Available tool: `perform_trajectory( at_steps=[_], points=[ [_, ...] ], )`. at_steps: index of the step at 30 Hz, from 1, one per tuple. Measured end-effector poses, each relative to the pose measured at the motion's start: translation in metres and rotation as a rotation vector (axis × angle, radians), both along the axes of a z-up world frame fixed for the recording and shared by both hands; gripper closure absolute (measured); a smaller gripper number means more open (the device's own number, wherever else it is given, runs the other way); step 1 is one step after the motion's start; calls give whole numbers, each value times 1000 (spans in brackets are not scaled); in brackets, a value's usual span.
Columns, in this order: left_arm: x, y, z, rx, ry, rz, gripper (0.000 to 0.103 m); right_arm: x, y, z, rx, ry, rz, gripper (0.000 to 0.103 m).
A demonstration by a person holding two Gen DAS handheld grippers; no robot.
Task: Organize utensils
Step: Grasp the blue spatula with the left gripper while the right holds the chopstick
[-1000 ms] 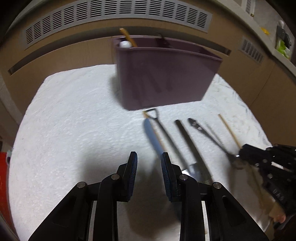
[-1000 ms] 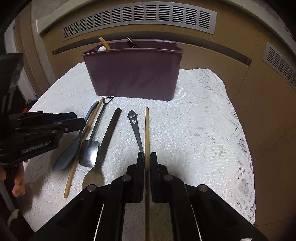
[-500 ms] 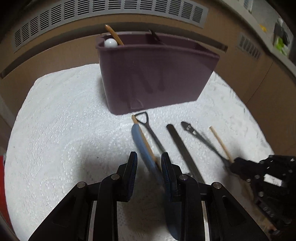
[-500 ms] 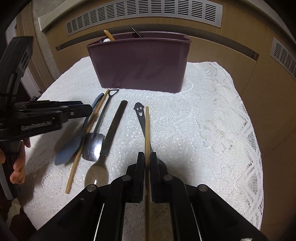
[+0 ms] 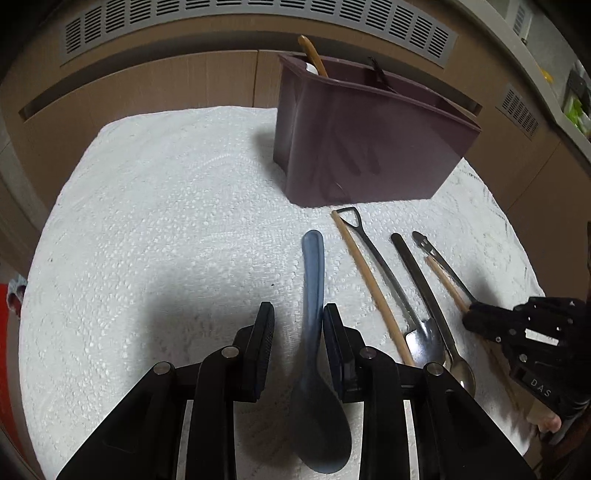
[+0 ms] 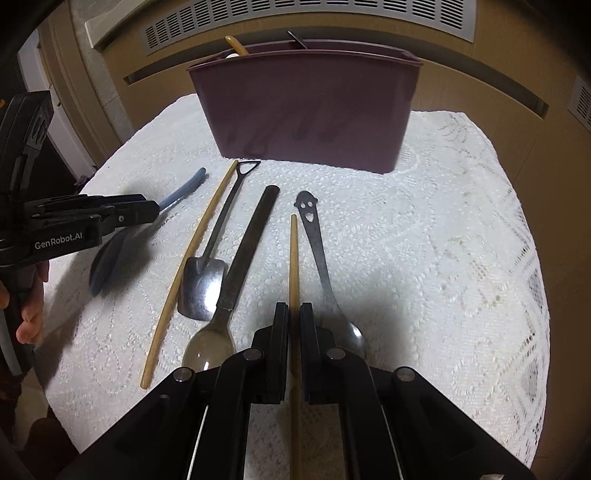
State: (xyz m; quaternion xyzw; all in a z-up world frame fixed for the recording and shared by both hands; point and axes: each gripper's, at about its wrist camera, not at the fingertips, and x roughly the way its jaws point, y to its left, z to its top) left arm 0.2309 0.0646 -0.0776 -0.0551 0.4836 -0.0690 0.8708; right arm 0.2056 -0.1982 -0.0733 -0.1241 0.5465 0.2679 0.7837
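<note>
The left gripper (image 5: 297,325) stands with its jaws well apart, and the blue spoon (image 5: 314,295) runs up between them – its handle lies close against the right finger (image 5: 334,339), with clear room toward the left one; whether it touches the pad cannot be told. The spoon's bowl sits low between the finger mounts, its handle pointing toward the purple caddy (image 5: 365,147). The right gripper (image 6: 294,325) has its jaws nearly closed on a wooden chopstick (image 6: 293,258), which runs straight forward from between the pads

All of this rests on a white lace cloth (image 5: 166,221) over a round table. To the left of the blue spoon the cloth is bare out to its edge; right of the clamped chopstick there is also bare lace to the table rim

Between the two grippers lie, side by side and close together, a second chopstick (image 6: 192,254), a shovel-shaped spoon (image 6: 207,280), a black-handled spoon (image 6: 240,258) and a smiley-face spoon (image 6: 317,251) – the last just beside the held chopstick. The caddy stands at the far side, just beyond the handle ends, and a few utensil tops poke above its rim. Beige cabinets with vent grilles (image 6: 295,11) curve behind the table
</note>
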Motion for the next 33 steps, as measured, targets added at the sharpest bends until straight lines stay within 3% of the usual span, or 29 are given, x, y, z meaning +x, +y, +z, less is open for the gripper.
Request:
perform_trajectory(
  at_steps=[6, 10, 17, 19, 20, 21, 28, 33],
  points=[
    [7, -11, 1, -16, 21, -32, 74, 15, 20, -5, -35, -16, 52, 95],
    [15, -19, 0, 30, 33, -39, 74, 19, 29, -3, -61, -42, 62, 98],
    [39, -30, -3, 97, 50, -54, 76, 12, 10, 28, 21, -138, -7, 98],
    [40, -32, -3, 110, 43, -84, 80, 7, 2, 40, 34, -182, -24, 98],
    [38, -32, -2, 101, 35, -95, 90, 5, -2, 45, 40, -195, -29, 98],
    [36, -29, 0, 76, 31, -96, 91, 3, -6, 51, 54, -207, -37, 98],
    [-26, -13, 55, -71, -199, -41, 90, -6, -27, 82, 136, -248, -74, 98],
    [-50, -11, 81, -69, -315, -31, 91, -8, -26, 87, 135, -267, -78, 98]
  ],
)
